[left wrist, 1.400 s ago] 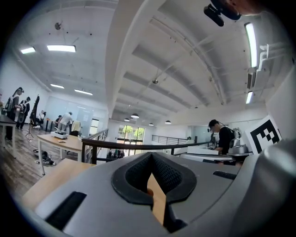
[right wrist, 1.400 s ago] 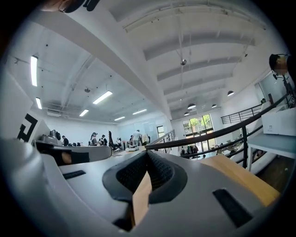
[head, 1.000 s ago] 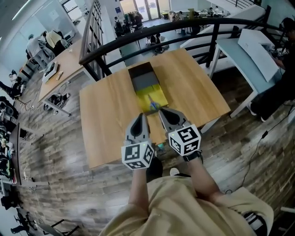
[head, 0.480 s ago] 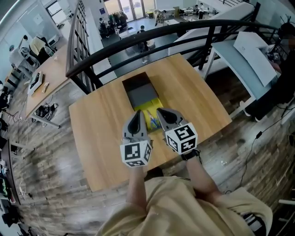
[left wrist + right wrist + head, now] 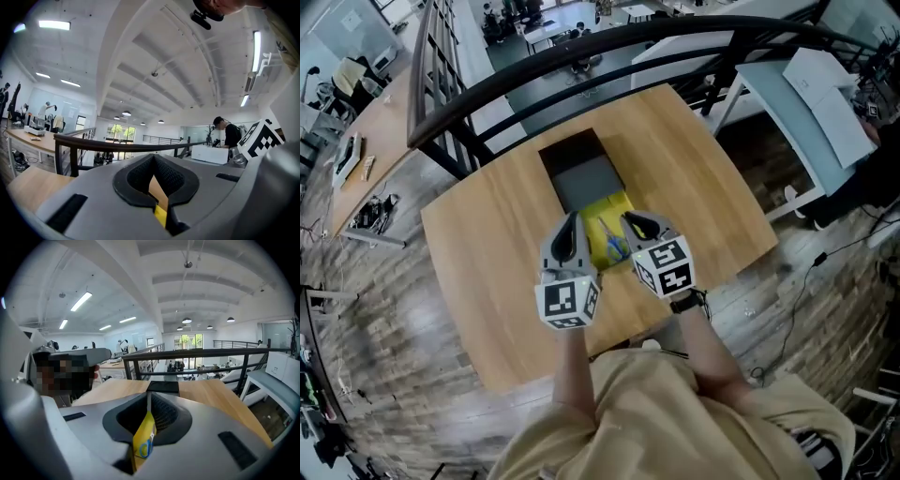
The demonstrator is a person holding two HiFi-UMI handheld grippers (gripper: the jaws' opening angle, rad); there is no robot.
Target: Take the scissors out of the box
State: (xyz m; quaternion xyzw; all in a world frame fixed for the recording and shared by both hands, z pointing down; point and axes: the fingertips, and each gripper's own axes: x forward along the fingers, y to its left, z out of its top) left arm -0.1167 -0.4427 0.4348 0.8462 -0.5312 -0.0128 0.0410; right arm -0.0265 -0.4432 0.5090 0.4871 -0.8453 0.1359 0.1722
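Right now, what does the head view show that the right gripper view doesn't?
Only the head view: the whole box from above and the person's forearms. Only the right gripper view: the right gripper close up, jaws together, plus ceiling lights. Both: the wooden table, the blue-handled scissors on yellow, and the railing.

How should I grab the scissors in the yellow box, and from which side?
Probably by the blue handle loops of the scissors, coming straight down from above. They lie flat inside the yellow box, so its walls would block a sideways reach. The loops seem to sit toward the end nearest you, close to the right gripper.
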